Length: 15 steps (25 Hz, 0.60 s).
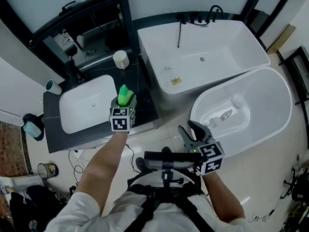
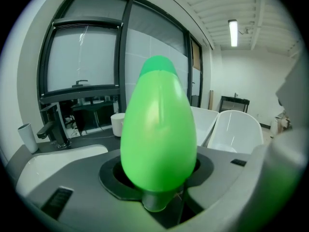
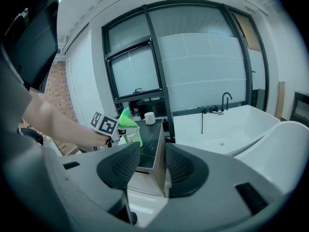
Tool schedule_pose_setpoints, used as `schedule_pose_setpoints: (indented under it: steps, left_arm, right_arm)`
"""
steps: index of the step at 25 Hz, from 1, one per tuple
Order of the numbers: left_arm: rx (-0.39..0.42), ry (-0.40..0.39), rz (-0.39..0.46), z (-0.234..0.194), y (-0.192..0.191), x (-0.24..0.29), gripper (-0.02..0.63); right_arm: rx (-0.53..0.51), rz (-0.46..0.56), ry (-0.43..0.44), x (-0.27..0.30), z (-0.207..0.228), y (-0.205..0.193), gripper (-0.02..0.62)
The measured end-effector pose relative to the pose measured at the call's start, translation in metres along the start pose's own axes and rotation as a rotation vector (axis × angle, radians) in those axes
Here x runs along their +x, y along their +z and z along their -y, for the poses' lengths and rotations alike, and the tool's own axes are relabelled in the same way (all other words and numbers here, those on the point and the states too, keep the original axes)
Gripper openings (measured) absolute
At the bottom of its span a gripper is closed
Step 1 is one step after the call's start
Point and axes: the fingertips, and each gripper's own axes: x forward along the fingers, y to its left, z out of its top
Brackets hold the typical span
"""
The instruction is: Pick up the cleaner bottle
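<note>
Vanity top (image 1: 52,104): L tongs (image 1: 124,105) grip green cleaner bottle (image 2: 157,129).

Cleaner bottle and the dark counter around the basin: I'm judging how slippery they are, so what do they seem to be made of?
The cleaner bottle looks like smooth bright green plastic with a soft sheen: even colour, broad dull highlights, moulded rounded shape. The counter looks like dark polished stone or a glossy composite, since its top shows reflections; which one the pictures leave open.
</note>
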Motion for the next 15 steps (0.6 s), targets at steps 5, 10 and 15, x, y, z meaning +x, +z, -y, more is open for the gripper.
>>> schedule_pose_setpoints:
  steps: [5, 10, 15]
  left_arm:
    - [-0.01, 0.002, 0.02, 0.0026, -0.0012, 0.0012, 0.19]
    - [0.018, -0.008, 0.004, 0.005, -0.0006, 0.0029, 0.181]
    - [0.021, -0.02, 0.009, 0.0034, 0.0, 0.0023, 0.176]
  right_arm:
    - [-0.02, -0.003, -0.008, -0.0013, 0.0056, -0.0032, 0.16]
    - [-0.022, -0.009, -0.006, -0.0019, 0.0059, -0.004, 0.16]
    - [-0.023, -0.014, -0.002, -0.0009, 0.0052, -0.0037, 0.16]
